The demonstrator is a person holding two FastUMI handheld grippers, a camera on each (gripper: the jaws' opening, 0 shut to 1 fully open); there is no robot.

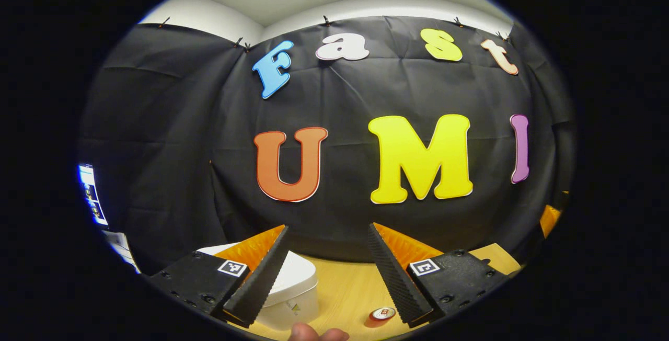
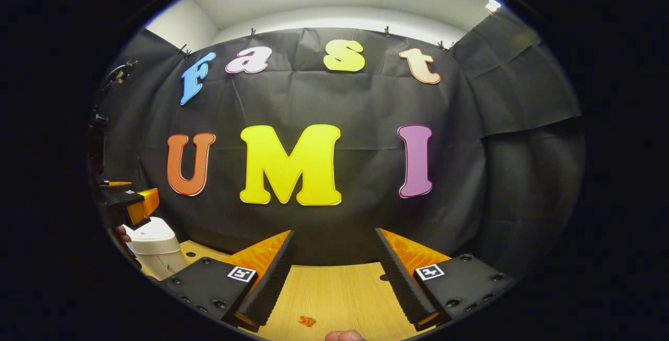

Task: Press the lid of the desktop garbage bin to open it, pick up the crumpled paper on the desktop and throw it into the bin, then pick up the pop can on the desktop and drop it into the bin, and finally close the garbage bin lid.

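Below, the bin (image 1: 292,283) sits under the open left claw (image 1: 326,236); right claw (image 2: 334,241) open too.

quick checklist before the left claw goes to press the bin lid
1. Bin lid shut and ready to press: ok, the lid sits flat on the garbage bin.
2. Left claw free: ok, open and holding nothing.
3. Left claw lined up with the lid: not ok, it sits high, with the lid partly behind its left finger.
4. Right claw free: ok, open and empty over the table.
5. Pop can out of the press path: ok, it stands to the right of the bin.
6. Crumpled paper located: cannot tell.
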